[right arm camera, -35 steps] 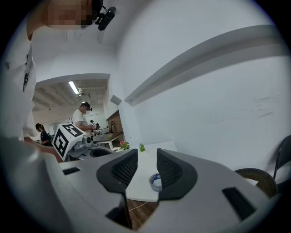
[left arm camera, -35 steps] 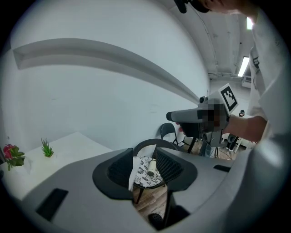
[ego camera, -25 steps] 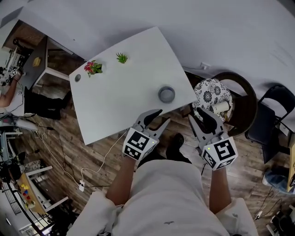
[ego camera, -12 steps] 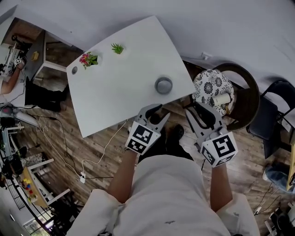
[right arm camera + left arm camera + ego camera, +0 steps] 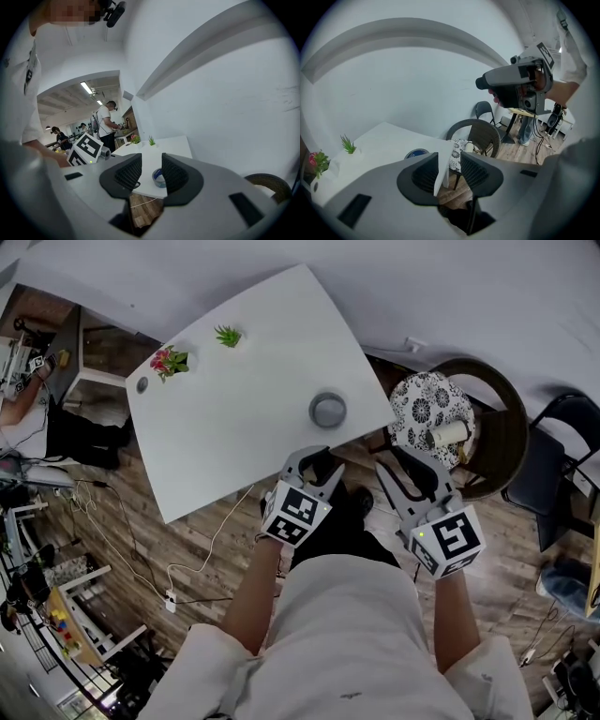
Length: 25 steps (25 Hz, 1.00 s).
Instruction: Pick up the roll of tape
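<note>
The roll of tape (image 5: 328,410) is grey with a blue inside and lies flat near the front right corner of the white table (image 5: 234,427). It also shows in the left gripper view as the tape (image 5: 416,153), just past the jaw, and in the right gripper view as the tape (image 5: 158,177), between the jaws' line of sight. My left gripper (image 5: 314,465) hovers off the table's near edge, a short way below the tape, open and empty. My right gripper (image 5: 405,472) is held to the right of the table corner, open and empty.
A pink flower pot (image 5: 169,361) and a small green plant (image 5: 227,335) stand at the table's far left. A round wicker chair (image 5: 487,427) with a patterned cushion (image 5: 422,418) stands to the right of the table. A white cable (image 5: 202,554) runs over the wooden floor.
Both grippers have stayed just off the table's near edge. The left one has shifted a little to the right, closer under the tape. Nothing has been gripped.
</note>
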{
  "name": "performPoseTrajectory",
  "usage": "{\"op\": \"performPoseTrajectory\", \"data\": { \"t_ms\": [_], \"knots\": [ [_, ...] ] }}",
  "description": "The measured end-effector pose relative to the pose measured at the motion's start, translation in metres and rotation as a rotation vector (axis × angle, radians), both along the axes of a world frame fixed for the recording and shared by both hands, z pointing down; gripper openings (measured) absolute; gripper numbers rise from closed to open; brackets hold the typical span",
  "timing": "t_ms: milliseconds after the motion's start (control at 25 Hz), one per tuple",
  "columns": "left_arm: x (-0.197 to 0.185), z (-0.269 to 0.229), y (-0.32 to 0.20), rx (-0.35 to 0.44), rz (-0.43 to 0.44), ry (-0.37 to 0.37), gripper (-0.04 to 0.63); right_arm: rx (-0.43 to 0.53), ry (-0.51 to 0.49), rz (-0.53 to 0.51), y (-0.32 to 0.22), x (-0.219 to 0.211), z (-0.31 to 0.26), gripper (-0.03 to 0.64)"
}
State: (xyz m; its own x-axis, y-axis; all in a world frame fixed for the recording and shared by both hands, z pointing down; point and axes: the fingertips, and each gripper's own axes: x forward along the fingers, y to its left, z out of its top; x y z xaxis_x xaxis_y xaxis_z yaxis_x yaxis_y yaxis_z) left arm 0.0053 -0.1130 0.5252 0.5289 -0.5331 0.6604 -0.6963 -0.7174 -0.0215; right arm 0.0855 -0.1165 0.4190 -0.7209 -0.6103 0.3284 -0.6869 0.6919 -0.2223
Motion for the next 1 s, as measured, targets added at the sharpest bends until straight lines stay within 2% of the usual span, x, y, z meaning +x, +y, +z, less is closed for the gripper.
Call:
{"op": "performPoseTrajectory", "data": {
  "t_ms": [1000],
  "knots": [
    [-0.008, 0.069, -0.046, -0.085, 0.101, -0.171, 0.152, -0.064, 0.053, -0.005, -0.016, -0.006, 0.025, 0.14]
  ]
}}
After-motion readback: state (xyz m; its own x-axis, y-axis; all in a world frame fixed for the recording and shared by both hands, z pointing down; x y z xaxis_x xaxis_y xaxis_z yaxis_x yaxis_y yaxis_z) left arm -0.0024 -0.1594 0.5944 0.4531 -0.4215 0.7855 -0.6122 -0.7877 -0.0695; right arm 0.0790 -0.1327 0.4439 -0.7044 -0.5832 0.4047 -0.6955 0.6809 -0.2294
